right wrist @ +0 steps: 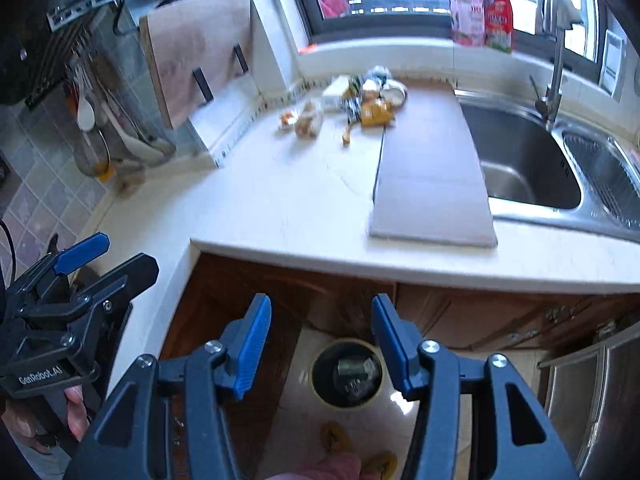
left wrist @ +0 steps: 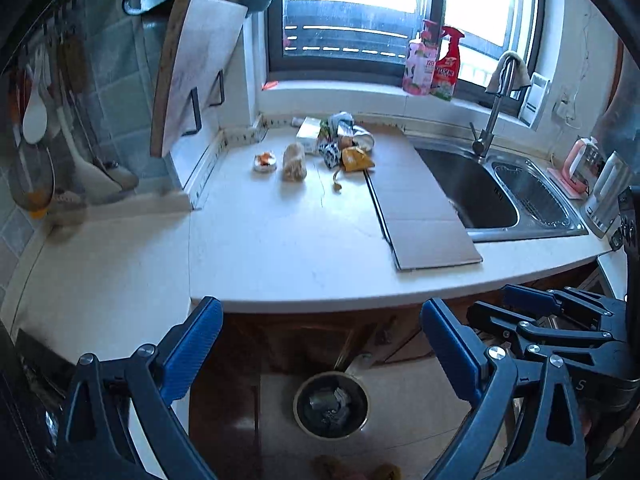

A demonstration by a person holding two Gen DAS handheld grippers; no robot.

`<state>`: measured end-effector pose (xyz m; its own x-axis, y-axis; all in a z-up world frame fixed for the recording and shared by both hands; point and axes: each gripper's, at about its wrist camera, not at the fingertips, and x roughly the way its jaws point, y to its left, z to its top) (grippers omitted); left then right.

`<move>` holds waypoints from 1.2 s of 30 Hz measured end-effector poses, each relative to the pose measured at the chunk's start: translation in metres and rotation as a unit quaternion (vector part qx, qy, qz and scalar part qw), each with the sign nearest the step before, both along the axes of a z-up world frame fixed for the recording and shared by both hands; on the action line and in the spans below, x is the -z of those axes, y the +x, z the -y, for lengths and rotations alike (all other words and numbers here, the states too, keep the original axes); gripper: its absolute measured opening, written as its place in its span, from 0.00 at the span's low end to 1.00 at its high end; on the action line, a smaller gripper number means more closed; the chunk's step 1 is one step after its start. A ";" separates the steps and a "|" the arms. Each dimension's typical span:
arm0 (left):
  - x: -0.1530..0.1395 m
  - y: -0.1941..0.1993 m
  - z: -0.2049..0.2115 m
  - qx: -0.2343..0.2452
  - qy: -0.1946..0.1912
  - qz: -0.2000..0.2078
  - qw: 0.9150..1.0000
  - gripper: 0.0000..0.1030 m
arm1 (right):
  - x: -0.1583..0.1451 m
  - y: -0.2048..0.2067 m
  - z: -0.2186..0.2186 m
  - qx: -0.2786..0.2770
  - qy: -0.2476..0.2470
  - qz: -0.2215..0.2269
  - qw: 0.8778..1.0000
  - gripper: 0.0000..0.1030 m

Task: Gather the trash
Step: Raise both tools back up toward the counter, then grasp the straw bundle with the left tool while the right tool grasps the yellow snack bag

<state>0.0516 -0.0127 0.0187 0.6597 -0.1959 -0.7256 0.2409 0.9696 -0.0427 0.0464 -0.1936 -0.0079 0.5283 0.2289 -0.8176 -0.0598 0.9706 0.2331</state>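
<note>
White countertop ahead, both my left gripper and right gripper empty with jaws apart above the floor bin, trash pile at the far edge by the window, so I'd reach far and pinch one wrapper cleanly.

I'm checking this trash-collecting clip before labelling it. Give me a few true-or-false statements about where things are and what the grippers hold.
1. Both the left gripper and the right gripper are empty. True.
2. The round dark trash bin stands on the white countertop. False: it stands on the floor below the counter edge.
3. The pile of wrappers and scraps lies near the window. True.
4. The flat brown cardboard sheet lies inside the steel sink. False: it lies on the countertop beside the sink.
</note>
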 end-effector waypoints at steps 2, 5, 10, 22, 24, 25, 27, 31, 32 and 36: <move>-0.008 0.007 0.002 0.007 0.005 0.011 1.000 0.96 | -0.009 0.007 -0.001 0.004 -0.001 0.012 1.000 0.52; -0.022 0.017 0.005 0.014 0.013 0.026 0.999 0.96 | -0.021 0.016 -0.002 0.012 0.000 0.027 1.000 0.52; -0.041 0.036 0.012 0.023 0.029 0.048 0.998 0.96 | -0.040 0.031 0.002 0.026 0.004 0.047 0.999 0.52; -0.059 0.094 0.018 0.003 0.023 0.052 0.998 0.96 | -0.056 0.082 0.017 0.031 0.010 0.056 0.998 0.55; -0.058 0.109 0.019 -0.004 0.023 0.046 0.999 0.96 | -0.055 0.095 0.020 0.026 0.011 0.055 0.998 0.55; -0.056 0.117 0.020 -0.009 0.022 0.042 0.999 0.96 | -0.054 0.103 0.022 0.023 0.011 0.056 0.998 0.55; -0.052 0.137 0.021 -0.020 0.021 0.033 0.999 0.96 | -0.052 0.118 0.025 0.017 0.012 0.054 0.998 0.55; -0.041 0.174 0.025 -0.036 0.023 0.014 0.999 0.96 | -0.045 0.156 0.032 0.004 0.015 0.047 0.999 0.56; -0.038 0.185 0.026 -0.038 0.023 0.009 0.999 0.96 | -0.042 0.167 0.035 0.002 0.016 0.043 0.999 0.56; -0.020 0.232 0.036 -0.045 0.028 -0.013 0.999 0.96 | -0.026 0.207 0.044 -0.002 0.016 0.025 1.000 0.56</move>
<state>0.2833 -0.0484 0.0382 0.6539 -0.0956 -0.7506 0.1521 0.9883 0.0067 0.2538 -0.2379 0.0185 0.5679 0.2563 -0.7822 -0.0764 0.9626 0.2599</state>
